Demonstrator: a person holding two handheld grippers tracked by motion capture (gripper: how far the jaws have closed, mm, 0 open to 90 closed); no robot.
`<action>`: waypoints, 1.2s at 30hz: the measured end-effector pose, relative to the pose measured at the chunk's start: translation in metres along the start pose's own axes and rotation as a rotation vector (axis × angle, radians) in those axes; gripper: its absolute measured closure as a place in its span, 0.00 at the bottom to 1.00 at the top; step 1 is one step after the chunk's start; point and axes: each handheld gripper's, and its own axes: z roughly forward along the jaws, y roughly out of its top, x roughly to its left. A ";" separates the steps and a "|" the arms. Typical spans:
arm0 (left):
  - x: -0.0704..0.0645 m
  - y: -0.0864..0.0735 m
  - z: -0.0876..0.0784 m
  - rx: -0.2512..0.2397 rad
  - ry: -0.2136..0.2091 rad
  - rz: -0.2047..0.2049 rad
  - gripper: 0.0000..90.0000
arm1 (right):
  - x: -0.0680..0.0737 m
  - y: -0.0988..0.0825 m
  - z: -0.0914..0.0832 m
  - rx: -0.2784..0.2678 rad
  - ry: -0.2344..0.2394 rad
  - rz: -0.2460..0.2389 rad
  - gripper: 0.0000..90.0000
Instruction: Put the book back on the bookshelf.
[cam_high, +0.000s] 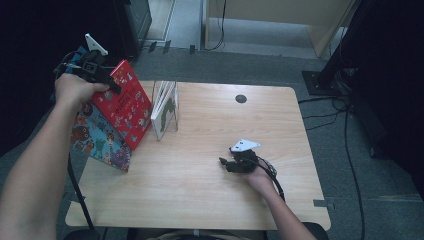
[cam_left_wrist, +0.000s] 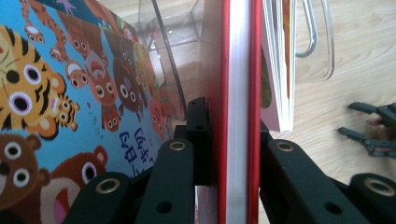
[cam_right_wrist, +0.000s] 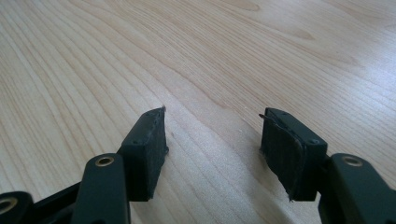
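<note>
a pale wood worktop (cam_high: 200, 190) stands on grey carpet, with dark equipment and cables round the room's edges. at its far left corner a clear holder (cam_high: 172, 112) already carries one white picture book (cam_high: 164, 107), standing upright. your left hand-held gripper (cam_high: 102, 76) is clamped on the top edge of a red picture book (cam_high: 125, 105), which tilts over the worktop's left edge just beside that holder, not yet in it. behind and below the red book leans a blue animal picture book (cam_high: 100, 142), its lower corner near the left edge. your right hand-held gripper (cam_high: 235, 162) rests on the worktop towards the near right, well apart from the books, with its jaws standing apart and nothing between them.

judging from this, you are midway: one book is shelved, the red one is in hand and needs to be stood in the holder next to the white one, and the blue one probably follows.

the left gripper view gives what the high view cannot: the pads (cam_left_wrist: 198, 140) press both red covers (cam_left_wrist: 224, 93) with the white page block between, and the holder's clear wall (cam_left_wrist: 168, 56) sits just ahead. the right gripper view shows bare wood grain (cam_right_wrist: 210, 56) between the open jaws, with one pad (cam_right_wrist: 287, 154) frayed at its edge.
</note>
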 end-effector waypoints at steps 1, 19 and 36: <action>0.001 0.001 0.000 0.000 0.001 -0.002 0.88 | 0.000 0.000 0.000 0.000 0.000 0.000 0.45; 0.005 0.021 0.008 -0.031 0.016 -0.031 0.88 | 0.003 0.000 0.000 0.002 0.004 0.000 0.45; 0.007 0.024 0.018 -0.042 0.019 -0.022 0.87 | 0.003 -0.001 -0.001 0.001 0.001 -0.001 0.45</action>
